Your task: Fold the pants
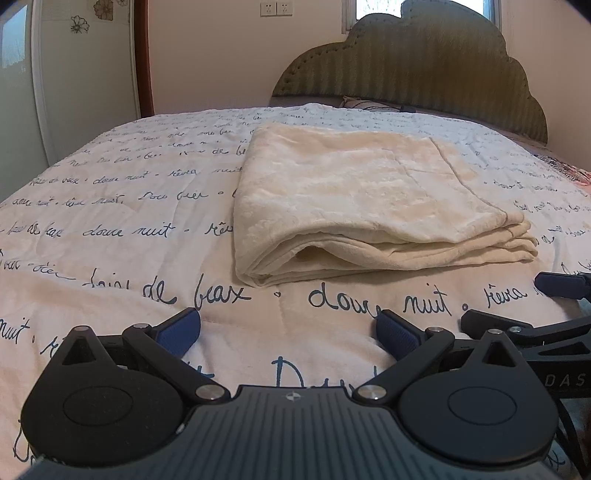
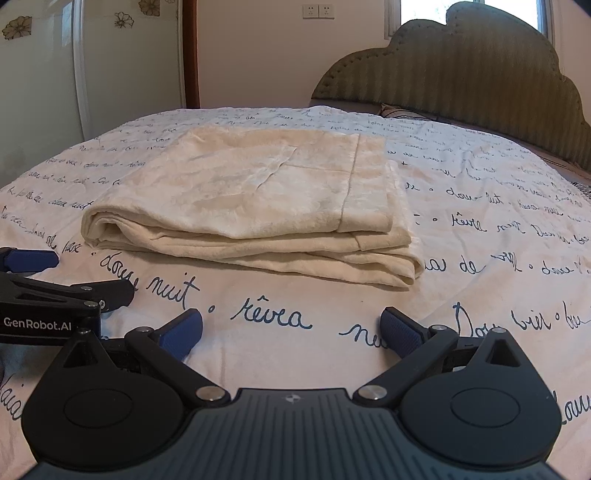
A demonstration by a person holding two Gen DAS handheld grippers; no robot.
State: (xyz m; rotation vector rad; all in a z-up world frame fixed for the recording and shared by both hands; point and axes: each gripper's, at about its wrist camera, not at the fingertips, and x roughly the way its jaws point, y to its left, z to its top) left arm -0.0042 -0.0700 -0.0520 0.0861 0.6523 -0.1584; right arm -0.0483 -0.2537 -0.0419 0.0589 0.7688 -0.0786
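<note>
Both grippers, left gripper [image 1: 288, 328] and right gripper [image 2: 291, 328], sit wide apart, empty, at 6 o'clock from the pants [image 1: 362, 199]; the pants lie folded on the bed [image 1: 110, 206]; folding appears complete.

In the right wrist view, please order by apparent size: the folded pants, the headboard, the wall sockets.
1. Folded pants, the largest, though nearness to the camera helps.
2. Headboard, slightly smaller as seen; it is farther away and cut by the frame, so this order is unsure.
3. Wall sockets, clearly the smallest.
</note>
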